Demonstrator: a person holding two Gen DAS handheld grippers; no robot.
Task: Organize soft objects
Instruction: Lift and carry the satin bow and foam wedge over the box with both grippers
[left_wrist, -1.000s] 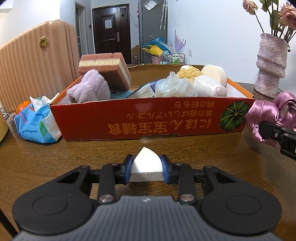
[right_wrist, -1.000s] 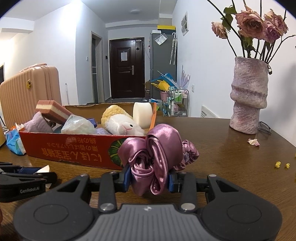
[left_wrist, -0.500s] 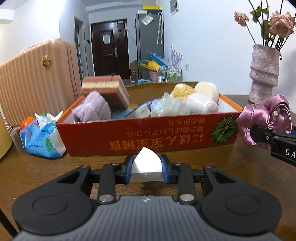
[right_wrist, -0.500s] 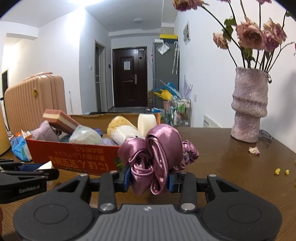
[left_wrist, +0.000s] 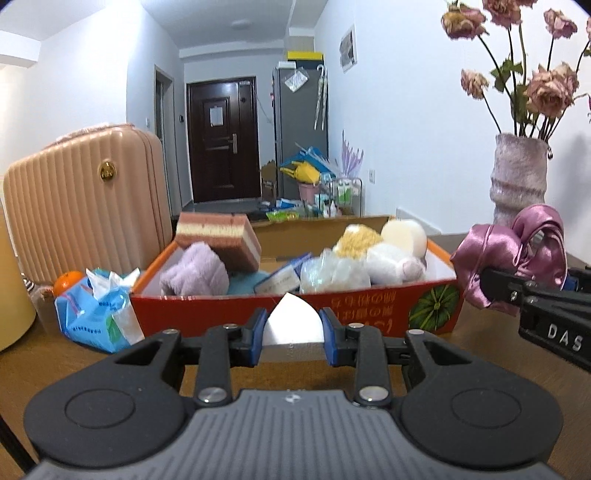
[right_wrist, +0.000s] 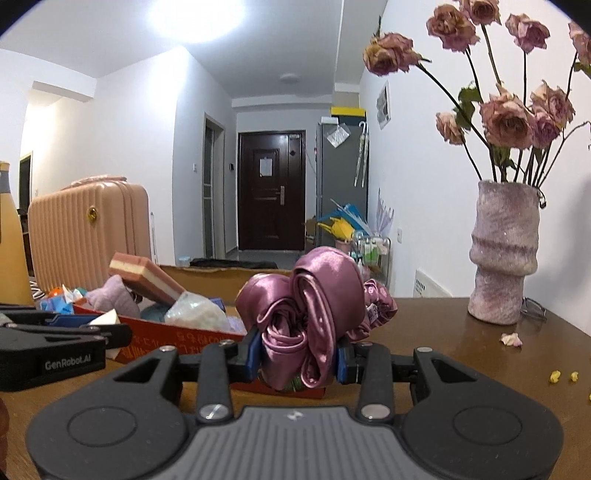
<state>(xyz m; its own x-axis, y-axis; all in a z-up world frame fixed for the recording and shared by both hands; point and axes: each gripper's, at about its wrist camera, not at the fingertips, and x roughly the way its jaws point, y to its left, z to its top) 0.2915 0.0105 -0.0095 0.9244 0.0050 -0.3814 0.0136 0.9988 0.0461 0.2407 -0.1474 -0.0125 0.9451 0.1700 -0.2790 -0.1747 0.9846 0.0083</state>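
My left gripper (left_wrist: 293, 326) is shut on a white wedge sponge (left_wrist: 291, 321), held just in front of the red cardboard box (left_wrist: 207, 314). The right gripper (right_wrist: 297, 356) is shut on a pink satin scrunchie (right_wrist: 310, 314) near the box's right end; in the left wrist view the scrunchie (left_wrist: 509, 254) hangs at the right. Inside the box lie a layered brown sponge (left_wrist: 221, 236), a lilac towel (left_wrist: 195, 273), a crinkled plastic bag (left_wrist: 332, 275), a white plush toy (left_wrist: 391, 258) and a cream round sponge (left_wrist: 404, 234).
A blue tissue pack (left_wrist: 96, 306) and an orange (left_wrist: 66, 278) sit left of the box, a pink suitcase (left_wrist: 85, 199) behind them. A lilac vase (right_wrist: 504, 254) with dried roses stands at the right, fallen petals (right_wrist: 511, 339) beside it. A yellow bottle (right_wrist: 11, 243) is far left.
Both grippers have risen and tilted upward with their loads still gripped. The box now sits lower in both views and more of the room and ceiling shows.
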